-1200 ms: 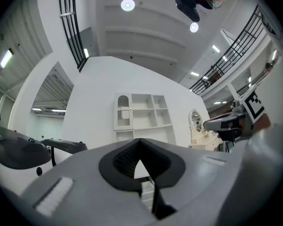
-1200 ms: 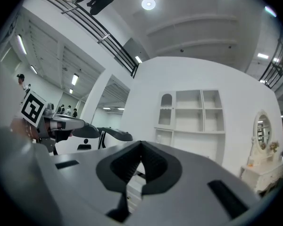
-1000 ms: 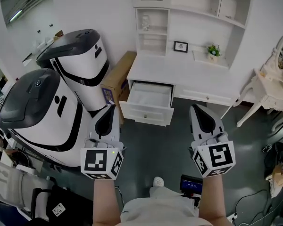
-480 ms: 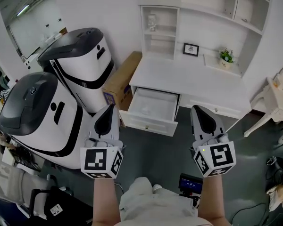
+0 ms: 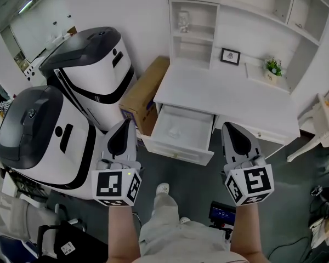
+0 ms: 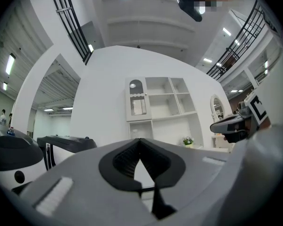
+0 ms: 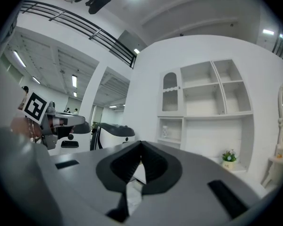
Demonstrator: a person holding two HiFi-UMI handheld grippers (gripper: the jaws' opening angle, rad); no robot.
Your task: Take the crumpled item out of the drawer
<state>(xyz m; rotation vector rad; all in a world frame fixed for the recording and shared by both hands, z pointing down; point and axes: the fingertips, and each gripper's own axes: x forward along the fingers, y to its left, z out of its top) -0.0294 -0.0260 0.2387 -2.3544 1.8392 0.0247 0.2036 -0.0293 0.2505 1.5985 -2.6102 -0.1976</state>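
No writing can be read anywhere. The cubes (image 5: 118, 187) on the grippers carry black-and-white square markers. The box (image 5: 145, 95) has a blue printed patch too small to read, and a tag (image 5: 67, 247) at lower left shows only a small code square.

The left hand-held gripper (image 5: 124, 124) and the right hand-held gripper (image 5: 231, 126) are held out side by side, well apart, short of the desk (image 5: 225, 95). Each gripper view shows its jaws pressed together at the tips with nothing between them.

The drawer (image 5: 178, 151) stands pulled out of the desk's front edge at its left end. On its floor lies the crumpled item (image 5: 174, 129), a small pale lump that is hard to make out against the white. Neither gripper touches the drawer.

The box leans just beside the desk's left edge, and left of it stand two big white-and-black machines (image 5: 93, 64). A frame (image 5: 230, 56) sits at the desk's back edge and a plant (image 5: 273, 69) near its back right corner. A figurine (image 5: 183, 21) stands on a shelf (image 5: 193, 37) above the left end. A shoe (image 5: 162, 188) is on the dark floor below the drawer, and a small screen (image 5: 222, 213) hangs at the person's waist.

Compared with a second ago, the desk and drawer fill more of the head view and more of the drawer's inside shows. The shoe has stepped forward. Both grippers keep their place in the view, jaws as tight as before.
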